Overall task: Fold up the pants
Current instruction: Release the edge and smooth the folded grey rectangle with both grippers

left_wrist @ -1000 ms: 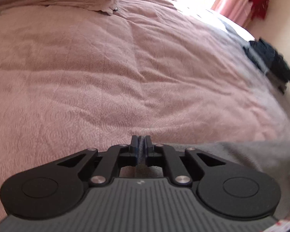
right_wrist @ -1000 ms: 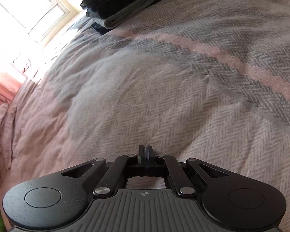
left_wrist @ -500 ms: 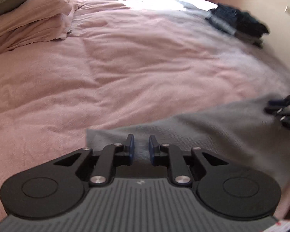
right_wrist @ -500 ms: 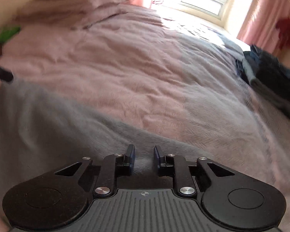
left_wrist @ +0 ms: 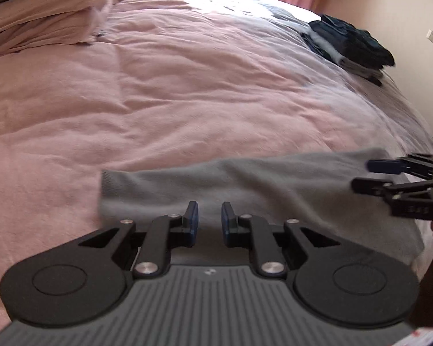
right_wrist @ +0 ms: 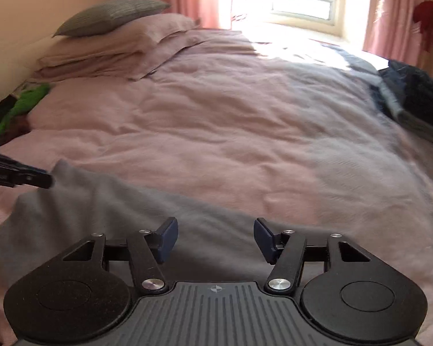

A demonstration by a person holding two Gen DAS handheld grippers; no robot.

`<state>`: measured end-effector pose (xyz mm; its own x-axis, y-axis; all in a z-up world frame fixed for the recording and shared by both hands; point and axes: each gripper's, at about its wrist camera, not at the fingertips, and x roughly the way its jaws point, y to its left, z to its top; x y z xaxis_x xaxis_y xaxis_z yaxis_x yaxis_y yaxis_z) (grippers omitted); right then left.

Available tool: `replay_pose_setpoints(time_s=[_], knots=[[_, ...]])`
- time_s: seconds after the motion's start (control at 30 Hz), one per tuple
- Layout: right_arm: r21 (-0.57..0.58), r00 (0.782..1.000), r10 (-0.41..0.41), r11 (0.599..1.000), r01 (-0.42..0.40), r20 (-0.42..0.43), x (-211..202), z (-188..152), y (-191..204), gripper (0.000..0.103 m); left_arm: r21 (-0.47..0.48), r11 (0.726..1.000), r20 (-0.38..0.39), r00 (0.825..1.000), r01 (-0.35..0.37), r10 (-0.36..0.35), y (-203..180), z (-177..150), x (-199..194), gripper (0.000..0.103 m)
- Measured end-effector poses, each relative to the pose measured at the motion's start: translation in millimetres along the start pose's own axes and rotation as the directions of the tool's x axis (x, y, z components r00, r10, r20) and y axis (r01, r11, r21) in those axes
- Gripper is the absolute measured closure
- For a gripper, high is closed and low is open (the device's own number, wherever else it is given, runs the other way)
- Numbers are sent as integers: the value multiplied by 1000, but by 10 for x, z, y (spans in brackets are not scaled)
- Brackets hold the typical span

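Both tongs, pinched shut a second ago, now stand apart over the grey pants (left_wrist: 245, 184), which lie spread flat along the near edge of the bed (left_wrist: 187, 101). On the left tongs (left_wrist: 207, 220) the jaws show a narrow gap with nothing between them. Jaws of the right tongs (right_wrist: 215, 238) have just been opening and stand wide, empty, above the cloth. Folded dark clothes (left_wrist: 352, 46) sit at the bed's far right edge; pillows (right_wrist: 115, 46) lie at its head.
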<state>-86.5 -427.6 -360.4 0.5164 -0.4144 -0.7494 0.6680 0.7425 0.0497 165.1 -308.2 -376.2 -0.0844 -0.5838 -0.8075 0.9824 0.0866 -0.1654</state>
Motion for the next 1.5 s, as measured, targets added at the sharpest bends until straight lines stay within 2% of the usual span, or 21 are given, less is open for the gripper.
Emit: replay_pose_setpoints(time_s=[0.03, 0.07, 0.1, 0.13, 0.2, 0.27, 0.33, 0.37, 0.4, 0.47, 0.53, 0.57, 0.63, 0.73, 0.83, 0.9, 1.0, 1.07, 1.17, 1.3, 1.5], knots=[[-30, 999, 7, 999, -9, -47, 105, -75, 116, 51, 20, 999, -26, 999, -29, 30, -51, -76, 83, 86], [-81, 995, -32, 996, 24, -96, 221, -185, 182, 51, 38, 996, -60, 995, -81, 84, -53, -193, 175, 87], [-147, 990, -74, 988, 56, -120, 276, -310, 218, 51, 54, 993, -64, 992, -102, 106, -9, -290, 187, 87], [-206, 988, -119, 974, 97, -99, 150, -536, 152, 51, 53, 992, -50, 992, -116, 118, 67, -394, 129, 87], [-166, 982, -133, 980, 110, -134, 74, -593, 49, 51, 24, 989, -58, 988, -143, 144, 258, -532, -52, 87], [-40, 976, -127, 992, 122, -177, -128, -732, -255, 51, 12, 979, -79, 976, -203, 203, 401, -629, -242, 88], [-61, 960, -195, 981, 186, -202, -362, -781, -331, 51, -3, 965, -105, 960, -263, 261, 482, -681, -390, 84], [-61, 960, -195, 981, 186, -202, -362, -781, -331, 51, -17, 958, -115, 952, -287, 283, 492, -685, -456, 86], [-33, 972, -170, 985, 167, -160, -514, -702, -278, 51, -37, 957, -107, 954, -286, 281, 476, -672, -541, 89], [1, 989, -100, 995, 101, -113, -595, -647, -181, 51, -75, 969, -69, 970, -237, 232, 373, -654, -668, 88], [-20, 989, -88, 996, 86, -120, -538, -680, -98, 51, -77, 979, -47, 982, -189, 185, 207, -671, -686, 87], [-43, 982, -112, 993, 107, -154, -465, -758, -83, 51, -56, 981, -69, 981, -186, 182, 112, -715, -630, 85], [-50, 967, -145, 989, 138, -209, -418, -1002, -143, 51, -25, 975, -138, 966, -223, 217, 18, -872, -482, 83], [1, 964, -132, 991, 136, -231, -614, -1120, -269, 51, -66, 962, -177, 952, -266, 252, 10, -981, -546, 83], [93, 959, -119, 985, 147, -256, -838, -1041, -324, 51, -130, 941, -252, 928, -312, 274, -40, -868, -679, 81], [195, 965, -69, 973, 121, -253, -987, -944, -334, 51, -146, 932, -291, 915, -331, 279, -164, -768, -774, 70], [290, 972, 16, 956, 54, -234, -1166, -763, -278, 50, -169, 924, -329, 904, -343, 275, -360, -649, -904, 61], [296, 970, 39, 955, 35, -241, -1236, -670, -214, 45, -166, 922, -352, 895, -349, 275, -495, -590, -950, 54], [271, 968, 46, 962, 24, -248, -1329, -609, -121, 43, -137, 922, -374, 881, -361, 289, -693, -560, -984, 52], [252, 967, 34, 967, 31, -251, -1417, -597, -61, 43, -110, 928, -391, 874, -356, 289, -855, -555, -1005, 52], [253, 966, 46, 967, 20, -254, -1505, -593, -93, 43, -99, 935, -383, 880, -341, 281, -994, -514, -1082, 52]])
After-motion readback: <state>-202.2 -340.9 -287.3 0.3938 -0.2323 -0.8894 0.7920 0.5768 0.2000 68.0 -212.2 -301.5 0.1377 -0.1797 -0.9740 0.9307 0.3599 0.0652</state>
